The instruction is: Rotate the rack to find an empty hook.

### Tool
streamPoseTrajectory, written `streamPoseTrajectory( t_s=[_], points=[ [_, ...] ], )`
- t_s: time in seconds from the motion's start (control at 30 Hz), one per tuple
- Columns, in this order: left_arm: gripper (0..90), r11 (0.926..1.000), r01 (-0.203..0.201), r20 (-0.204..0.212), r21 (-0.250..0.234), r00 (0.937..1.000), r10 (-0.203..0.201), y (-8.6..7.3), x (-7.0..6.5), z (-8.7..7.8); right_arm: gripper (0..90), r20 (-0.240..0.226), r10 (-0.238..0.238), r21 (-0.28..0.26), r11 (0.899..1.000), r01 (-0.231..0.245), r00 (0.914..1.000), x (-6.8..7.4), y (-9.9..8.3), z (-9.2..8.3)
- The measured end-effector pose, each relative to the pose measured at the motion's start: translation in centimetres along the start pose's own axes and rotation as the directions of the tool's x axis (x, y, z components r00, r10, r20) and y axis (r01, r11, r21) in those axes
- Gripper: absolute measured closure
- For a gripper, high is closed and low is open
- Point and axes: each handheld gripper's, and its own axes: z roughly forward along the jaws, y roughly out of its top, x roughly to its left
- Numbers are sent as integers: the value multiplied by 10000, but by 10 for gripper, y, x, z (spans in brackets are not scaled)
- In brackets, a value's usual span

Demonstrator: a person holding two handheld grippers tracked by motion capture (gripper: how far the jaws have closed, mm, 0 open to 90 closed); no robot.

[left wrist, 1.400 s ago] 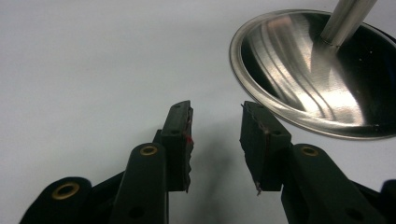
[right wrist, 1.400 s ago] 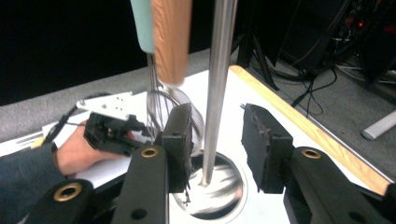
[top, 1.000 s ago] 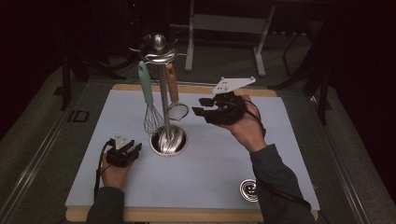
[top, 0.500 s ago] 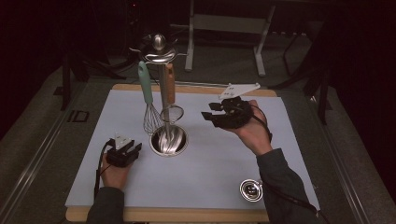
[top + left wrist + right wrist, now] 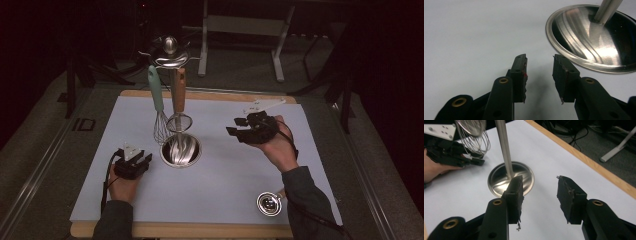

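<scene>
A steel utensil stand rises from a round base [image 5: 181, 150] near the middle of the white mat [image 5: 225, 175]. From its top ring [image 5: 170, 52] hang a teal-handled whisk [image 5: 156, 100] and a wooden-handled strainer [image 5: 178, 97]. My left gripper [image 5: 134, 162] rests on the mat just left of the base [image 5: 594, 45], open and empty [image 5: 539, 72]. My right gripper [image 5: 240, 129] hovers right of the stand and points at the pole [image 5: 504, 147]. Its jaws [image 5: 539, 192] have just been opening and nothing is between them. The whisk wires [image 5: 480, 143] hang beyond, near the left gripper [image 5: 451, 151].
A small round steel piece [image 5: 268, 203] lies near the mat's front right corner, beside my right sleeve. The table's wooden edge [image 5: 210, 95] runs along the back, and the legs of a grey frame [image 5: 240, 25] stand on the dark floor behind it.
My right hand has sunk and drifted slightly right and nearer, away from the hanging utensils, with its jaws a little wider. The left hand has kept still.
</scene>
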Motion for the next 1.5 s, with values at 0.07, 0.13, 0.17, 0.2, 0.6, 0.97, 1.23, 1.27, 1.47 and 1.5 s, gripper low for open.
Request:
streamPoseTrajectory(
  t_s=[0.07,0.13,0.17,0.2,0.6,0.97,1.23,1.27,1.47,1.5],
  points=[
    [637,10000,-38,8,-4,10000,38,0,0,0,558,-18,118,24,9999,-118,9999,-3,-5,0],
    [638,10000,-54,5,-10,10000,54,0,-1,0,558,-25,290,-16,9996,-290,9996,-6,-10,0],
    [638,10000,-59,5,-15,10000,59,0,-1,0,558,-33,335,-21,9994,-335,9994,-7,-12,0],
    [639,10000,-60,4,-14,10000,60,0,-1,0,558,-40,405,-12,9992,-405,9992,-8,-15,0],
    [657,9992,-233,-110,-319,9997,229,-1,-2,-3,554,220,717,372,9967,-725,9972,-17,-45,4],
    [713,9876,512,796,-1485,9960,-396,16,-3,-28,552,430,1134,736,9905,-1164,9926,-24,-77,4],
    [721,9747,865,1203,-2061,9908,-625,29,0,-46,539,478,1497,670,9860,-1527,9876,-20,-100,7],
    [721,9718,928,1263,-2168,9898,-664,30,1,-49,537,560,1466,730,9859,-1505,9876,-20,-103,8],
    [718,9602,1113,1495,-2561,9860,-744,39,4,-62,520,806,1671,919,9804,-1743,9826,-24,-121,10],
    [718,9582,1130,1553,-2627,9851,-736,41,4,-64,518,834,1742,933,9789,-1817,9812,-24,-124,10]
  ],
)
